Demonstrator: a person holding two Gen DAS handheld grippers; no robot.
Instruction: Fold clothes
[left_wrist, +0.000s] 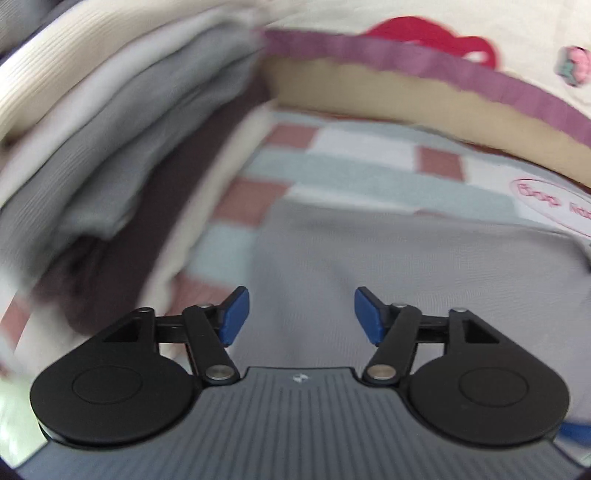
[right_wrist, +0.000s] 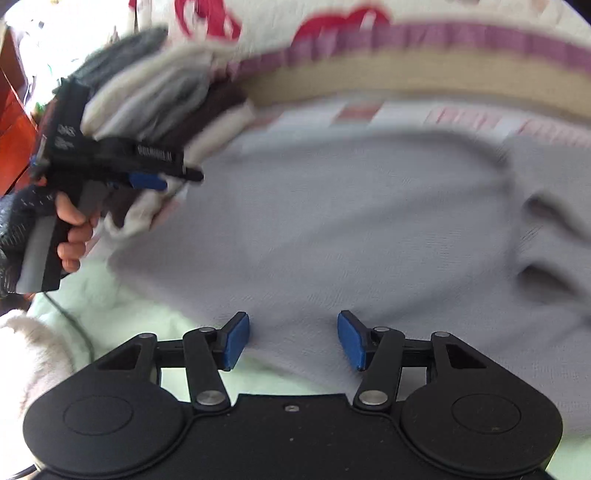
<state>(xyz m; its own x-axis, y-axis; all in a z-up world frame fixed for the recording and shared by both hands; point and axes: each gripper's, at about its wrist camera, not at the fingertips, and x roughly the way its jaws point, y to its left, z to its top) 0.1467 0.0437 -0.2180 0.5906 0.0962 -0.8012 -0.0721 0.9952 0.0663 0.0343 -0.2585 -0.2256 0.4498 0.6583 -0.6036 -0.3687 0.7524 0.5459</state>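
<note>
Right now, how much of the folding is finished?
Done: a stack of folded clothes lies at the left. In hand: nothing; the left gripper and right gripper are both open over the grey garment. Left: that garment, spread out, not yet folded.

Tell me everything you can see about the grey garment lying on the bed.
The plain light grey knit garment lies spread nearly flat on the checked bedcover, with soft creases and a bunched fold at its right side. A stack of folded clothes sits beside its left edge. Both grippers hover over it, jaws open, gripping nothing.
</note>
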